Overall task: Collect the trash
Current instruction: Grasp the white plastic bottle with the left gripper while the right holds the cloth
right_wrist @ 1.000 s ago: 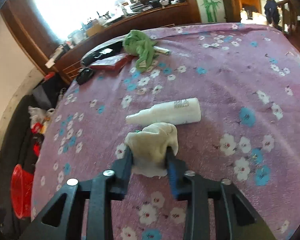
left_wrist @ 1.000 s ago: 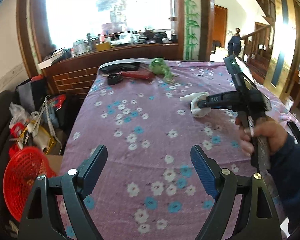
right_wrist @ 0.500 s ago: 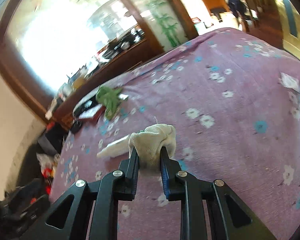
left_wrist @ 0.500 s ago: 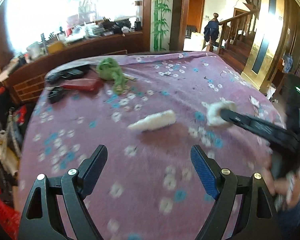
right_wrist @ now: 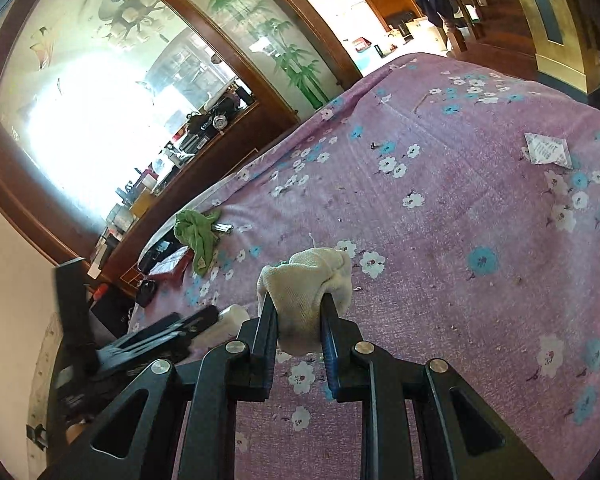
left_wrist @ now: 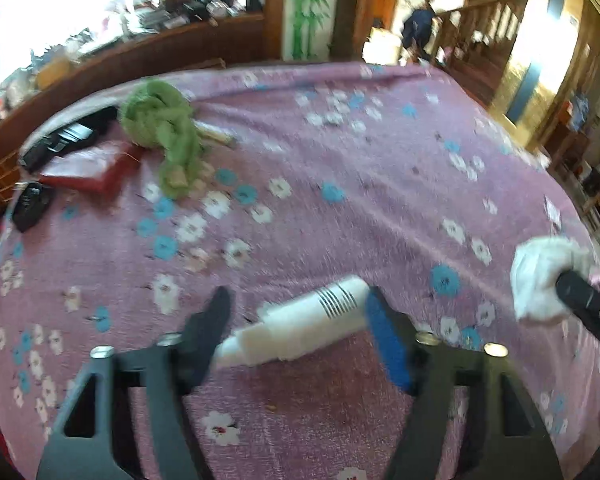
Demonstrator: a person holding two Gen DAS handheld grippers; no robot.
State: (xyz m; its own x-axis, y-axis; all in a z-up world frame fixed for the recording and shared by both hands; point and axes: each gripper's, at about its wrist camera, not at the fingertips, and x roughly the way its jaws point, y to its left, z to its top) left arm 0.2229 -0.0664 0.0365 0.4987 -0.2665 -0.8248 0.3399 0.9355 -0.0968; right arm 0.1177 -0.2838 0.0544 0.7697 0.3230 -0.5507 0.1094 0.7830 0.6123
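A white plastic bottle [left_wrist: 300, 326] lies on its side on the purple flowered tablecloth [left_wrist: 340, 200]. My left gripper [left_wrist: 296, 320] is open, with its jaws on either side of the bottle. My right gripper [right_wrist: 298, 312] is shut on a crumpled whitish cloth wad [right_wrist: 306, 286] and holds it above the table. The wad also shows at the right edge of the left wrist view [left_wrist: 540, 280]. In the right wrist view the bottle's end [right_wrist: 232, 318] peeks out beside the left gripper's dark fingers [right_wrist: 172, 332].
A green rag [left_wrist: 164, 128], a red packet [left_wrist: 88, 168] and black items [left_wrist: 32, 204] lie at the table's far left. A small white sachet [right_wrist: 546, 148] lies near the right edge. A cluttered wooden counter [left_wrist: 140, 40] stands behind the table.
My left gripper has moved forward and down until its jaws straddle the white bottle. My right gripper has lifted the cloth wad and carried it to the right.
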